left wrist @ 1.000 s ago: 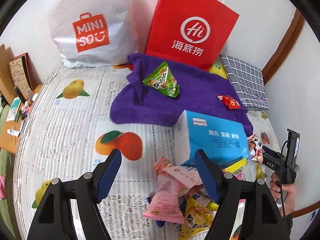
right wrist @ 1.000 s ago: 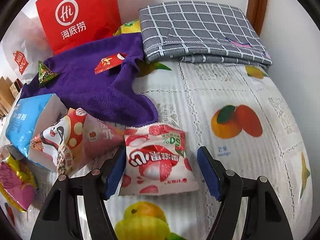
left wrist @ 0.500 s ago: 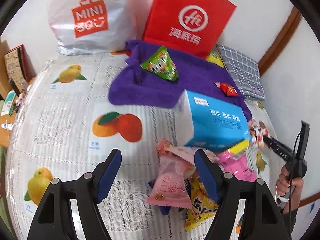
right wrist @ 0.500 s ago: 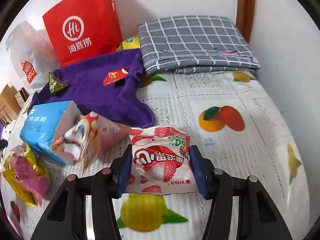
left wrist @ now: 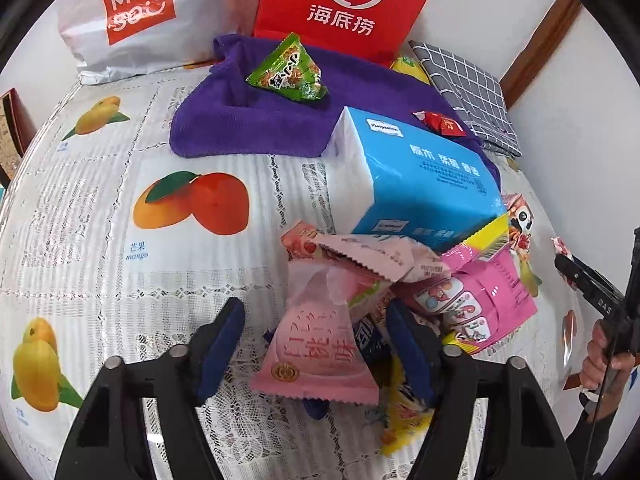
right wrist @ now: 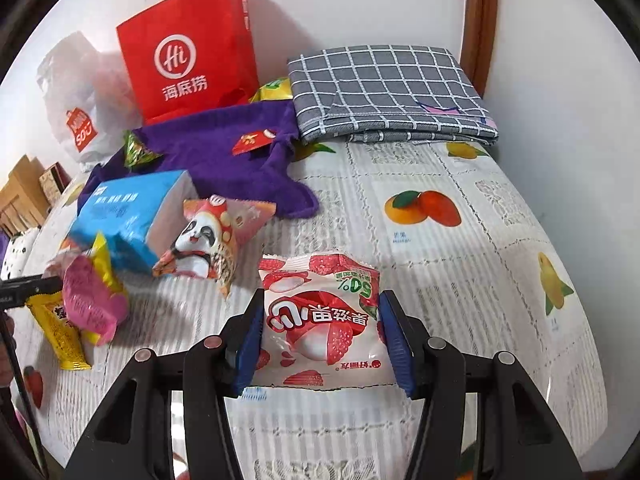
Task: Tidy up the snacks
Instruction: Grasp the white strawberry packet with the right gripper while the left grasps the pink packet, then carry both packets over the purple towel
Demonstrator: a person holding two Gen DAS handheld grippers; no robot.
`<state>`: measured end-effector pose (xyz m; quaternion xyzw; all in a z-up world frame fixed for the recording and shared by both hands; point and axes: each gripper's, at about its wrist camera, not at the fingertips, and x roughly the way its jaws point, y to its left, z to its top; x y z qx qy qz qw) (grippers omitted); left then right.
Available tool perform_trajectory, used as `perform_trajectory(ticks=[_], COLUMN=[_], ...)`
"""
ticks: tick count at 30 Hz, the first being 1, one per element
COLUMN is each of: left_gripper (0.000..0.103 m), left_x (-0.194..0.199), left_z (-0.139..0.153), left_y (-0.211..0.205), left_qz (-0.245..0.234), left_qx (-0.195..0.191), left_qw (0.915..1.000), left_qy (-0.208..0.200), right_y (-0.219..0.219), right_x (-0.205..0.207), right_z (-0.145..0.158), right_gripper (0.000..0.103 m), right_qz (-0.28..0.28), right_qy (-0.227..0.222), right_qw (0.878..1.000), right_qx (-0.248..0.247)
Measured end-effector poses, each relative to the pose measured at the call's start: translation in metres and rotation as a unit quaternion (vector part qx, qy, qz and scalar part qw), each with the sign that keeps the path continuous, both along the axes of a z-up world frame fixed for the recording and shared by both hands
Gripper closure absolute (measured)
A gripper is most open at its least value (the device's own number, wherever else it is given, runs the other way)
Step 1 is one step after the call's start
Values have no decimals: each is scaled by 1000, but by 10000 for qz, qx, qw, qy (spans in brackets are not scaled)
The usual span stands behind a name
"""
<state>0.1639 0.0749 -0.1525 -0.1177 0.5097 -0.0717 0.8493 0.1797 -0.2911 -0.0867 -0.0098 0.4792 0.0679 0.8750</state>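
Observation:
My right gripper [right wrist: 320, 336] is shut on a red-and-white lychee candy bag [right wrist: 320, 320], held just above the tablecloth. My left gripper [left wrist: 316, 344] is open, its fingers either side of a pink snack packet [left wrist: 316, 356] on top of a heap of snacks [left wrist: 472, 296]. A panda packet [right wrist: 204, 240] leans on a blue tissue pack [left wrist: 416, 184]. A green triangular packet [left wrist: 288, 72] and a small red packet [left wrist: 440, 124] lie on a purple towel [left wrist: 248, 124].
A red paper bag [left wrist: 344, 4] and a white MINISO bag [left wrist: 132, 16] stand at the back wall. A folded grey checked cloth [right wrist: 384, 88] lies at the back right. The fruit-print tablecloth [left wrist: 100, 216] covers the table.
My right gripper has closed on the lychee bag and lifted it slightly. My left gripper has moved forward and down over the pink packet, staying open.

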Motion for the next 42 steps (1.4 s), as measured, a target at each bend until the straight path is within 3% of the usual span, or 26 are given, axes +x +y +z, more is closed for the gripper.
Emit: perform_trajectory(ticks=[4, 19, 30, 42], left_gripper=[60, 61, 61, 61], left_x=[-1, -32, -38, -19], left_z=[-3, 32, 52, 71], left_y=[4, 24, 0, -28], left_qz=[-32, 161, -55, -354], left_qx=[-233, -240, -358, -481], left_qw=[9997, 9988, 9979, 9957], left_qy=[-20, -385, -545, -707], right_y=[4, 34, 69, 107], right_x=[-7, -30, -40, -28], right_z=[-1, 25, 45, 71], right_gripper=[49, 49, 49, 49], right_qz=[23, 255, 603, 1031], right_qy=[34, -193, -251, -491], right_qw=[10000, 9992, 9958, 9907], right_qx=[20, 252, 639, 736])
